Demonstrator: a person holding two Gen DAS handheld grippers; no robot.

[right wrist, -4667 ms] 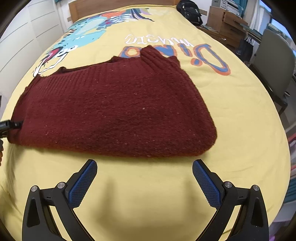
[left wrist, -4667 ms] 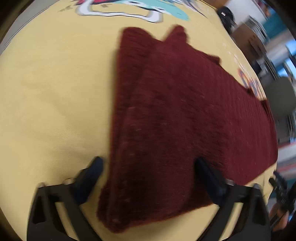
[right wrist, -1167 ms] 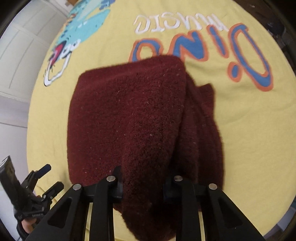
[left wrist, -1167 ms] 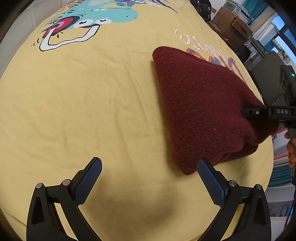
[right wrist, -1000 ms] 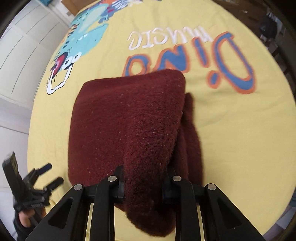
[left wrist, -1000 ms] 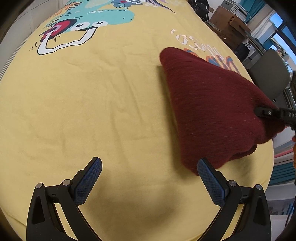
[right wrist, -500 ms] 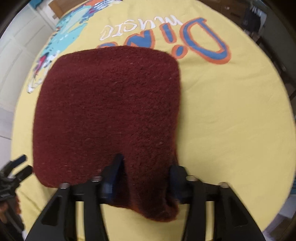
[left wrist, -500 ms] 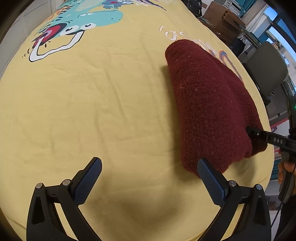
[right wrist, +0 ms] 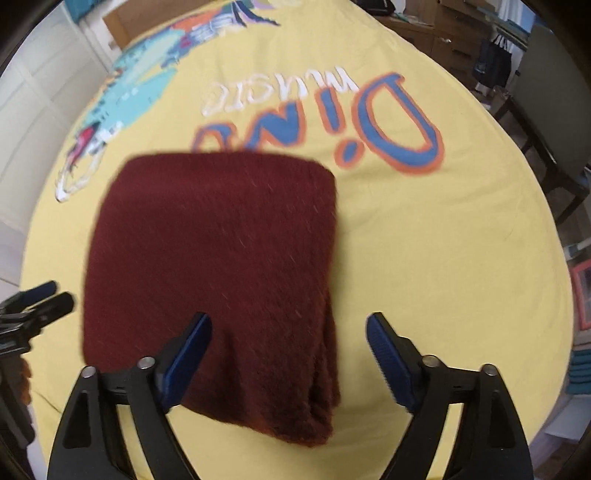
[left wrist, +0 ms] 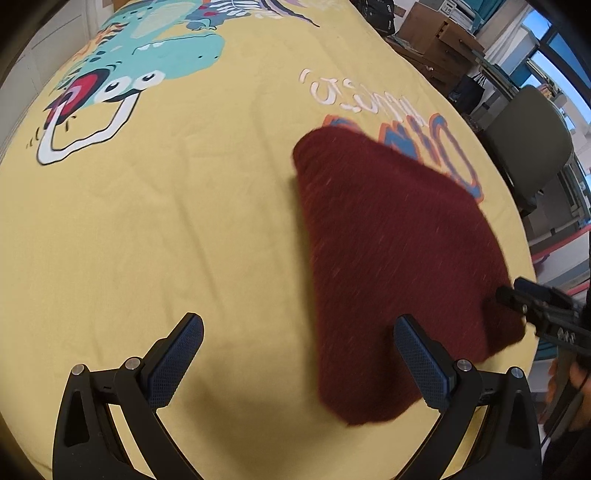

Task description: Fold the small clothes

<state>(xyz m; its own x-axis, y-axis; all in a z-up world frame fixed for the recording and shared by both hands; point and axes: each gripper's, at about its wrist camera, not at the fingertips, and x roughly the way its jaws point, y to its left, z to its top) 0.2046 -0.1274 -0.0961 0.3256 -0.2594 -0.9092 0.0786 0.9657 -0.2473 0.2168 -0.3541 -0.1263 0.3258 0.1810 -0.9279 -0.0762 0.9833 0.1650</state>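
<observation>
Wide bare yellow bedspread [left wrist: 155,229] fills the left of the left wrist view, where the left gripper [left wrist: 297,356] hangs released over plain cloth. The folded dark red sweater [right wrist: 218,251], fuzzy knit and roughly square, lies mid-frame in the right wrist view, blurred. The right gripper [right wrist: 288,354] is opening, its jaws apart astride the sweater's near edge, pads clear. A chair [right wrist: 554,96] is cut off at upper right.

It looked like a bedroom doubling as a study: a bed with a yellow dinosaur-print cover [left wrist: 155,229] filled the view, with a wooden headboard [right wrist: 147,18] at its far end, a grey chair [left wrist: 532,144], cardboard boxes [left wrist: 439,33] and white cupboard doors [right wrist: 40,96] around it.
</observation>
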